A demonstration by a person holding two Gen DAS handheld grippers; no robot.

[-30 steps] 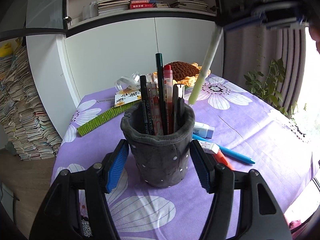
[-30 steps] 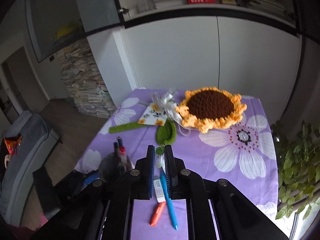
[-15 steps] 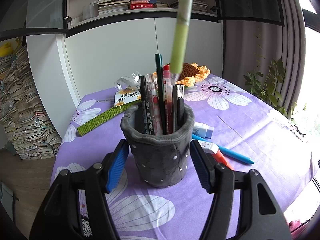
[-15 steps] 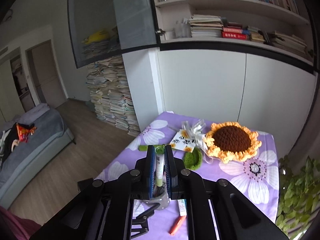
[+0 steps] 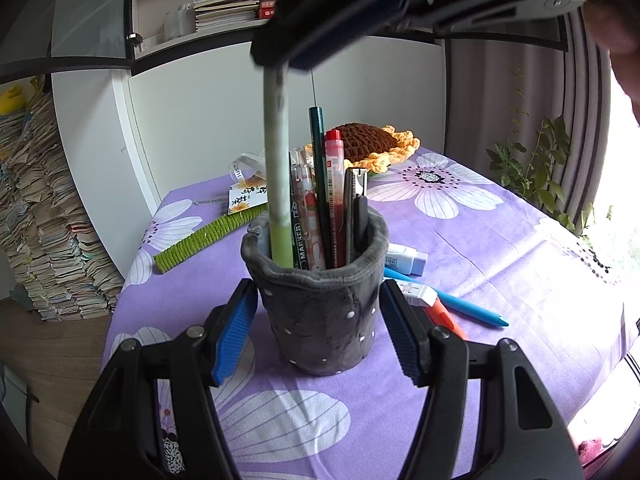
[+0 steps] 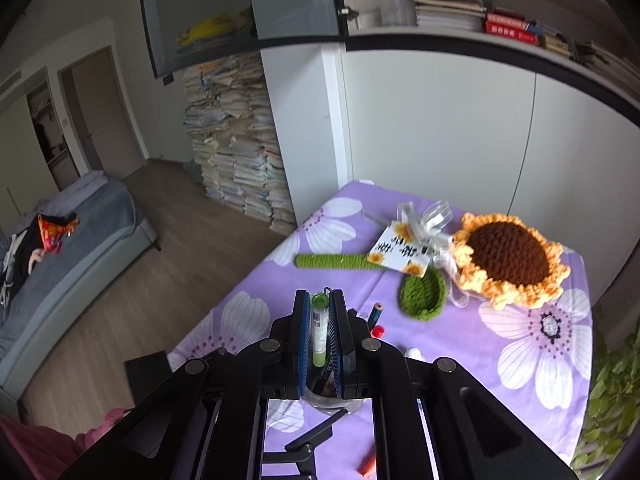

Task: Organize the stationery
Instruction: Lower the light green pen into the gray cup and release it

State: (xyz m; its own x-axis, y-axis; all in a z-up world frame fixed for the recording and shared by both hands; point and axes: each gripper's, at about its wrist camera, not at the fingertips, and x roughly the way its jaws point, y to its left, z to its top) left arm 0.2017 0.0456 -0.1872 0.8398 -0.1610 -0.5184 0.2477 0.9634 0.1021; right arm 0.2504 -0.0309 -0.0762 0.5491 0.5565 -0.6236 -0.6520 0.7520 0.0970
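Step in hand, as I judge it: dropping the pale green pen (image 5: 279, 184) into the dark grey felt pen cup (image 5: 320, 304). Right gripper (image 6: 320, 336) has its fingers pinched on the pen's upper end, green cap poking out above the pads; the pen hangs almost upright with its lower tip already inside the cup's rim on the left side, beside a green marker (image 5: 298, 236), red pen (image 5: 334, 196) and dark green pencil (image 5: 319, 172). Left gripper (image 5: 320, 320) straddles the cup, blue-padded fingers (image 5: 236, 328) on either side at its wall; whether they actually press the felt can't be told, though they look closed in snug to steady it. To do it well: keep the pen vertical, lower it straight so the tip slides down the free gap by the left wall and doesn't jam on the marker, let go only once it's well seated, then lift straight up to clear the tall pencil. Left hand should hold the soft cup steady so it doesn't tip. Room: cup sits toward the near-left part of the purple flowered tabletop (image 5: 500, 248), the left edge close by with floor below. Right of the cup lie a blue pen (image 5: 472, 310), orange marker (image 5: 444, 316) and white correction tape (image 5: 406, 258), apparently still to be collected. Far side holds a crocheted sunflower (image 6: 512, 258), so the open space is overhead.
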